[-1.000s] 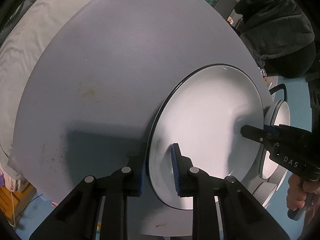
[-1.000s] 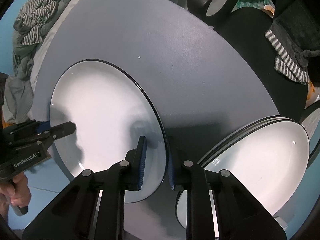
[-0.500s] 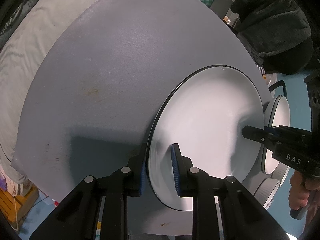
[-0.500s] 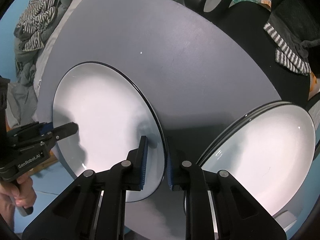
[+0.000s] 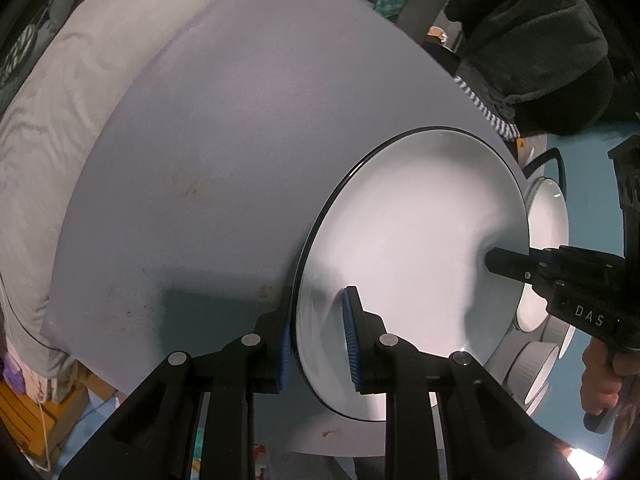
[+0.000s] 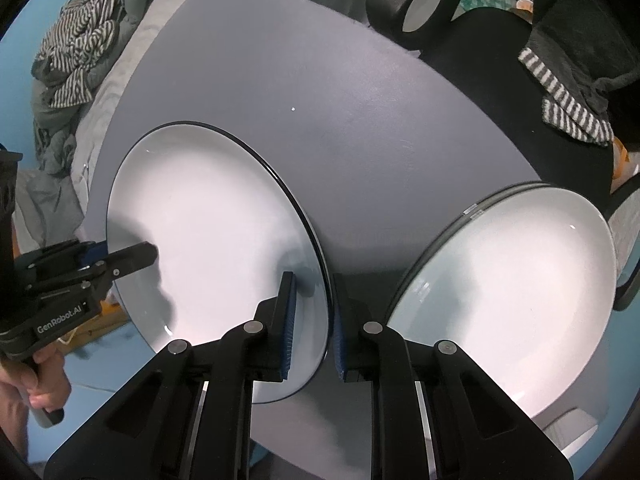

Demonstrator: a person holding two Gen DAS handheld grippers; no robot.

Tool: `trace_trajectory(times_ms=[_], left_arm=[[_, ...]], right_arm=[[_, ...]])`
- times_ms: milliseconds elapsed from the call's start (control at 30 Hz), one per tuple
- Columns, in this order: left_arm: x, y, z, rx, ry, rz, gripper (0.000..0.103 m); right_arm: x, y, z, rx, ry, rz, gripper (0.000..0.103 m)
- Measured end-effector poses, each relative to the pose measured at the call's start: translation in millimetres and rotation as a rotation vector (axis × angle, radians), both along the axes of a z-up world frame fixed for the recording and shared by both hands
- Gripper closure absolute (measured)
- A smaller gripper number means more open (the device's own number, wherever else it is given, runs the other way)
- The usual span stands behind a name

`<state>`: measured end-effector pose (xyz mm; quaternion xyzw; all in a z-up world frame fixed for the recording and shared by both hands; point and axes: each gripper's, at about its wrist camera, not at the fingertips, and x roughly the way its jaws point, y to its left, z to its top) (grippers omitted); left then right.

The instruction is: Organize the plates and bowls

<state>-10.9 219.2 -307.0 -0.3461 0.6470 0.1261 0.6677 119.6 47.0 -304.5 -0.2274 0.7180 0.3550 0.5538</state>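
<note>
Spanning the room, grey table

Your held plate covers most of the stacked plates at 3 o'clock in the left wrist view, and the bowls beneath show only as slivers. In the right wrist view the stack runs behind your fingers, and the counter under both stays hidden.

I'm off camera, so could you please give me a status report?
Both grippers, left and right, shut on plate rim. Plate stack close right.
</note>
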Motion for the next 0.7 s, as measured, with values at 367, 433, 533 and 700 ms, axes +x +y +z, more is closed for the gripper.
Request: trace_trajectory(times_ms=[367, 433, 533, 700], left_arm=[[14, -16, 16, 0.003, -0.021, -0.079, 0.081], [17, -19, 16, 0.002, -0.021, -0.098, 0.081], [22, -23, 18, 0.004, -0.026, -0.124, 0.081], [42, -39, 24, 0.003, -0.032, -0.166, 0.081]], right_arm=[[10, -23, 22, 0.001, -0.020, -0.059, 0.087], [12, -29, 26, -0.001, -0.027, -0.072, 0.087], [17, -39, 30, 0.003, -0.030, -0.102, 0.087], [27, -61, 36, 0.006, -0.037, -0.153, 0.087]])
